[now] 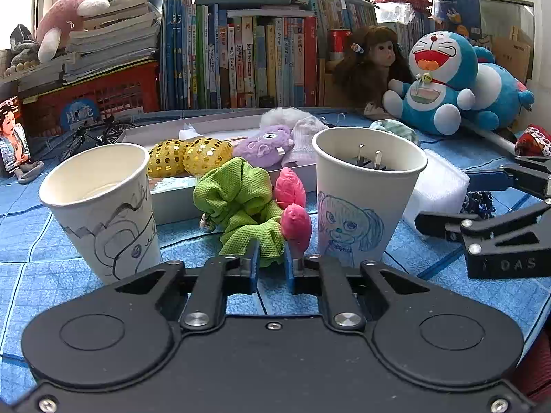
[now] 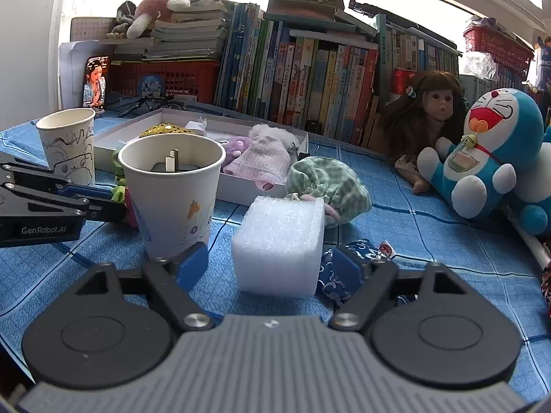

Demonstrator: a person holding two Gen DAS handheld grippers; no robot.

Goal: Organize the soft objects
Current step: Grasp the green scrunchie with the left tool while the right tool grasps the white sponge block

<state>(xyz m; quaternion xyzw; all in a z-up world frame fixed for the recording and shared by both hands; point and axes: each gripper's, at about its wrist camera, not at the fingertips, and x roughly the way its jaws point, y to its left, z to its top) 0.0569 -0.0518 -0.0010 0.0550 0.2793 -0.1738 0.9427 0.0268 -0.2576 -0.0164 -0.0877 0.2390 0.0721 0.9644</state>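
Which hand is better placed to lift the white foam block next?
The right. Its tongs already straddle the foam block, open with a finger on either side. The left tongs are shut on the green scrunchie between the two paper cups, so that hand is busy.

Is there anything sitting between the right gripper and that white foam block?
Nothing visible does. The white foam block stands directly between the open fingers of the right gripper. The paper cup with the plug in it stands just off its left finger, and a dark blue patterned cloth lies against the right one.
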